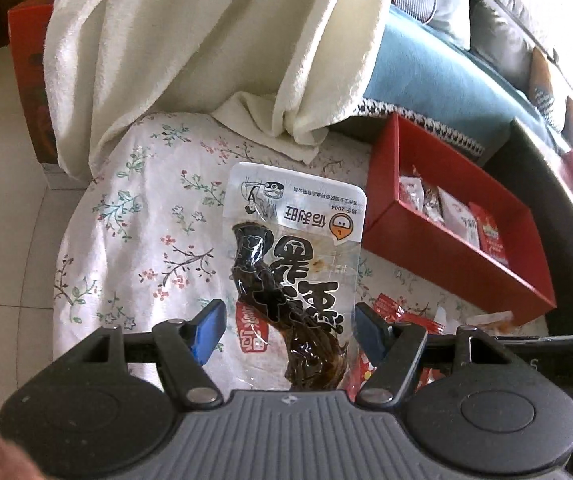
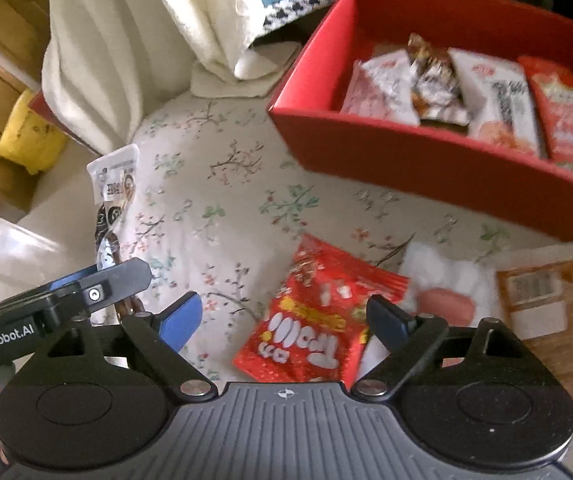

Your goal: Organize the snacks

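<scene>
Red box (image 2: 426, 160), beyond right tool (image 2: 286, 316), holds four snack packets; left tool (image 1: 286, 320) grips clear kelp packet (image 1: 290, 248) lengthwise, pointing away; right tool wide, empty.

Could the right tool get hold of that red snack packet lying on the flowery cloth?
Probably yes. The right tool hangs open just above the red packet, which lies flat on the cloth with nothing on top of it.

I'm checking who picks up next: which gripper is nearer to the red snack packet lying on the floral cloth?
Right. The right gripper hangs open directly over the red snack packet. The left gripper, off to the side, holds a clear seaweed pouch above the cloth.
</scene>
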Demonstrator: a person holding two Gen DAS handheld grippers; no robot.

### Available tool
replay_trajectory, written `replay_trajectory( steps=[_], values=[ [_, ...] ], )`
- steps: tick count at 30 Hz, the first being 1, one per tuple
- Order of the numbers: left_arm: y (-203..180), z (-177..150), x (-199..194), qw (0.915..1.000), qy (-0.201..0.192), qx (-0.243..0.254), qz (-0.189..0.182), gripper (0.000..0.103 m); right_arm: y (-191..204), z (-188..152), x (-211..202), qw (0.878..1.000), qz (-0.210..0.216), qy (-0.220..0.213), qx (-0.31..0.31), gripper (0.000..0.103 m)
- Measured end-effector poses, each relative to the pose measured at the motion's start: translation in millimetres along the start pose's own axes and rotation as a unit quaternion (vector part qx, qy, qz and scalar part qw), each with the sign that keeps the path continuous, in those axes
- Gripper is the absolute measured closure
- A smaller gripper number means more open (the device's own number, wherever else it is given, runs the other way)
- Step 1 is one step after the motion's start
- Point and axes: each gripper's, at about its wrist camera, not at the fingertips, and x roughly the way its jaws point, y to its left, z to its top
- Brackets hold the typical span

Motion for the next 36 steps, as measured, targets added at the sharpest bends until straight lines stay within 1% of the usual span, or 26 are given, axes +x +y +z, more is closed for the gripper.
replay_trajectory(
  steps=[2,3,5,8,11,13,14,15,18,22,24,26,29,30,31,33,34,36],
  values=[
    [5.0,0.5,-2.5,1.0,-0.002,-0.005,0.001,0.041,3.4,-1.0,8.2,1.0,-0.001,0.008,-0.005,0.009],
    [7.3,0.8,-1.8,1.0,-0.001,-0.006,0.003,0.041,6.6,-0.9,11.6,1.0,-0.007,0.004,-0.014,0.009],
    [10.3,0.4,-0.2,0.9999,0.002,-0.009,0.005,0.041,10.8,1.1,18.2,0.999,-0.026,-0.003,-0.024,0.009],
    [9.4,-1.2,1.4,0.9999,0.004,-0.004,0.009,0.041,15.6,0.1,26.3,0.996,-0.063,-0.004,-0.058,0.009],
    [10.0,-1.4,2.3,0.9999,0.004,-0.006,0.013,0.041,13.8,0.2,20.5,0.996,-0.058,0.0,-0.066,0.01],
    [11.7,-1.5,2.7,0.9999,0.005,-0.007,0.014,0.041,14.6,-2.0,19.0,0.994,-0.063,0.018,-0.093,0.01],
    [12.0,-1.5,2.9,0.9999,0.006,-0.007,0.013,0.041,12.9,-3.2,16.6,0.994,-0.066,0.019,-0.088,0.01],
    [11.8,-1.5,3.2,0.9999,0.006,-0.007,0.013,0.041,9.8,-4.2,12.7,0.995,-0.059,0.017,-0.074,0.01],
    [10.0,-1.3,3.4,0.9999,0.008,-0.006,0.009,0.041,2.3,-6.9,-0.3,0.999,-0.02,0.013,-0.034,0.01],
    [8.8,0.0,0.9,0.9999,0.004,-0.009,0.002,0.041,0.0,-10.9,-9.5,1.0,0.009,0.004,-0.002,0.01],
    [9.6,0.3,-0.3,0.9999,0.004,-0.011,-0.002,0.041,1.0,-12.2,-9.8,1.0,0.003,0.002,-0.007,0.009],
    [10.5,0.0,-1.1,0.9999,0.003,-0.012,-0.005,0.041,-2.8,-14.3,-4.6,1.0,-0.001,0.008,0.006,0.009],
    [13.1,0.2,-1.9,0.9999,0.003,-0.015,-0.006,0.041,-5.1,-19.4,-0.2,0.999,0.015,0.026,0.026,0.009],
    [14.2,0.4,-2.2,0.9998,0.003,-0.017,-0.007,0.041,-3.9,-21.3,0.9,0.999,0.026,0.028,0.028,0.009],
    [14.8,0.7,-2.4,0.9998,0.003,-0.018,-0.008,0.041,-3.8,-22.9,2.6,0.999,0.027,0.027,0.036,0.009],
    [15.1,1.2,-3.1,0.9998,0.002,-0.019,-0.012,0.041,-4.6,-24.3,11.1,0.998,0.008,0.033,0.044,0.009],
    [14.8,1.4,-3.3,0.9997,0.002,-0.019,-0.013,0.041,-6.6,-23.6,16.0,0.998,0.002,0.037,0.051,0.006],
    [13.8,1.4,-3.3,0.9997,0.002,-0.018,-0.015,0.041,-10.2,-17.0,17.5,0.997,0.001,0.027,0.069,0.007]
  ],
)
